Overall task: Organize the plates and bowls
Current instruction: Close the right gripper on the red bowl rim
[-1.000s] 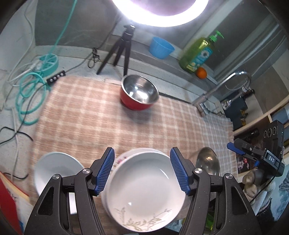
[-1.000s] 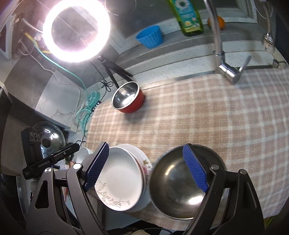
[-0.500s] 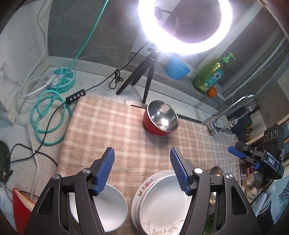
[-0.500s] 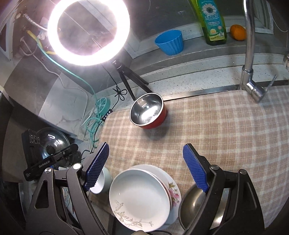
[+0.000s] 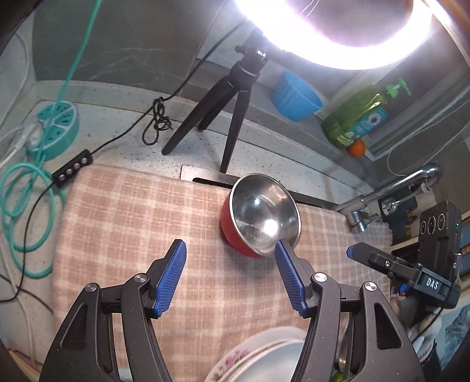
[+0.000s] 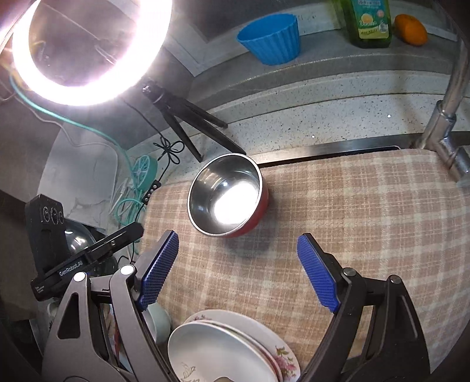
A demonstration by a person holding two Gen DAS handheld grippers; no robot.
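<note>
A red bowl with a steel inside (image 5: 261, 216) (image 6: 227, 195) stands on the checked cloth (image 5: 132, 223) (image 6: 367, 211) near its far edge. A stack of white flowered plates (image 5: 258, 358) (image 6: 232, 349) sits at the near edge. A small white bowl (image 6: 157, 320) shows just left of the stack, partly hidden by a finger. My left gripper (image 5: 230, 260) is open and empty, above the cloth just short of the red bowl. My right gripper (image 6: 238, 252) is open and empty, also just short of that bowl. The other gripper shows in each view (image 5: 411, 270) (image 6: 88, 252).
A ring light on a black tripod (image 5: 226, 102) (image 6: 182, 111) stands behind the red bowl. A tap (image 5: 390, 191) (image 6: 443, 123) rises at the right. A blue tub (image 5: 295, 98) (image 6: 271, 36), soap bottle (image 5: 355, 117) and orange (image 6: 409, 25) sit on the back ledge. Cables and a teal socket (image 5: 55, 123) lie left.
Both grippers have moved forward over the cloth toward the red bowl. The plate stack has slid to the bottom edge of both views, and the steel bowl has left them.
</note>
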